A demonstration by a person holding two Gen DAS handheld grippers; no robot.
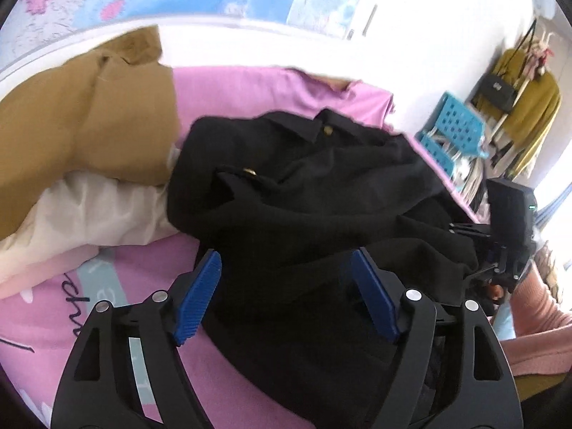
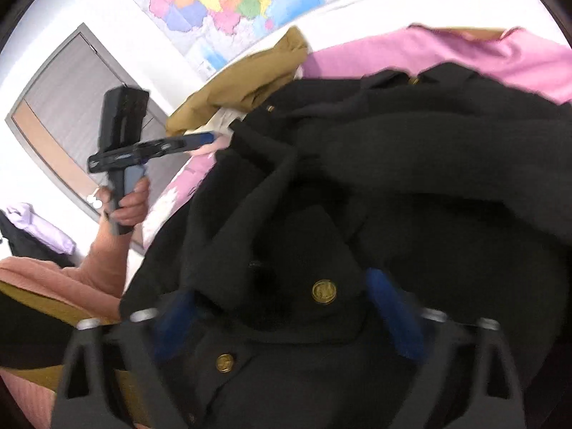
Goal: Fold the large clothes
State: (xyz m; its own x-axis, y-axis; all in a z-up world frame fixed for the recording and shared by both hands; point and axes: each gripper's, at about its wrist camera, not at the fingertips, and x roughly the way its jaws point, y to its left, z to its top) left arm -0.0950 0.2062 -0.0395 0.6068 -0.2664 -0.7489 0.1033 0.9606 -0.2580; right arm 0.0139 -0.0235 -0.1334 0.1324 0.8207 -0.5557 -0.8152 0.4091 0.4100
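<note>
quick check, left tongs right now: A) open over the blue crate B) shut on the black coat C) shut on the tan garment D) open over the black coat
D: the left tongs stand wide open, blue pads apart, above the crumpled black coat, gripping nothing.

Your black coat (image 1: 321,193) carries gold buttons (image 2: 324,291). Under it lies a pink sheet (image 1: 250,85); upper left sit tan (image 1: 89,121) and cream (image 1: 89,211) garments. Your gripper pads (image 1: 200,296) are ribbed blue.
</note>
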